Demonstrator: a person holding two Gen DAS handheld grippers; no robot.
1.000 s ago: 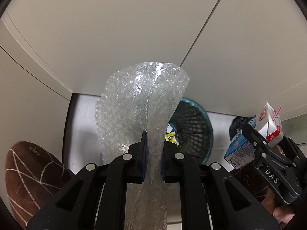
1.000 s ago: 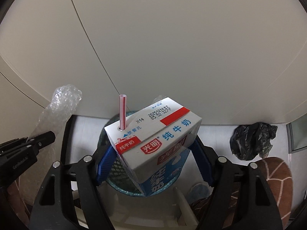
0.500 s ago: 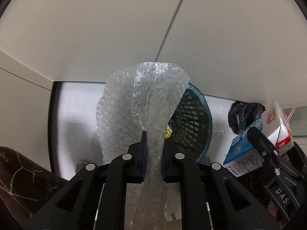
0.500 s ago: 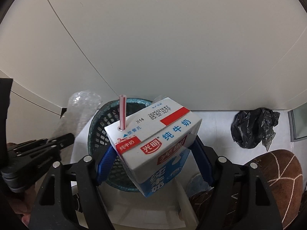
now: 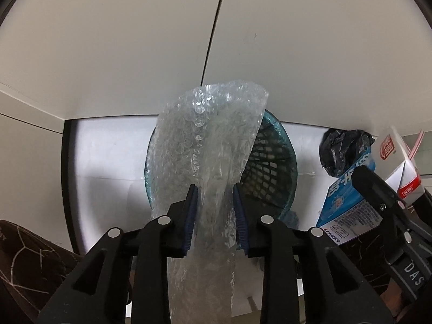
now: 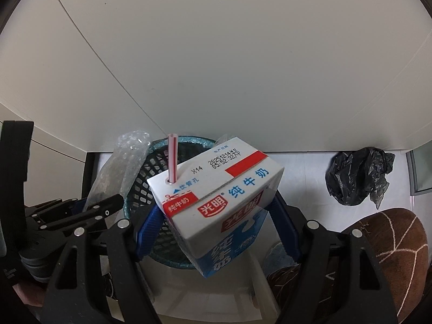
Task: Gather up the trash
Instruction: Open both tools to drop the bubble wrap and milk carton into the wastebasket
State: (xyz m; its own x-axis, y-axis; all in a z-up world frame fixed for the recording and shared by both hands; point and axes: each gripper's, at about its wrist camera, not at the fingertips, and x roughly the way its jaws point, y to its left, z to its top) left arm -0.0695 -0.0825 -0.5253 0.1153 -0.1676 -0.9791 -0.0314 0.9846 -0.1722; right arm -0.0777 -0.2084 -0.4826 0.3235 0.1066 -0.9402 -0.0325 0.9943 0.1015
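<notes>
Left wrist view shows the white floor [image 5: 108, 156] under pale wall panels, and on it stands the bin [image 5: 272, 167], a dark teal mesh basket. The bubble wrap [image 5: 213, 145], a long clear sheet, hangs in front of the bin and covers its left half. It passes between the fingers of the left gripper [image 5: 215, 210], whose jaws are opening; the blue pads stand a little apart from the sheet on both sides, so the grip is released.

In the right wrist view the carton [image 6: 216, 202], a white and blue milk box with red labels, is tilted and held above the bin [image 6: 151, 170]. The right gripper [image 6: 216, 224] has its fingers spread wide and pressed on the two sides of the carton. A red and white straw [image 6: 172, 159] stands up from the top of the carton. A crumpled black bag [image 6: 356, 175] lies on the floor to the right, well apart from the bin. Below it a brown slipper [image 6: 386, 245] is seen.
</notes>
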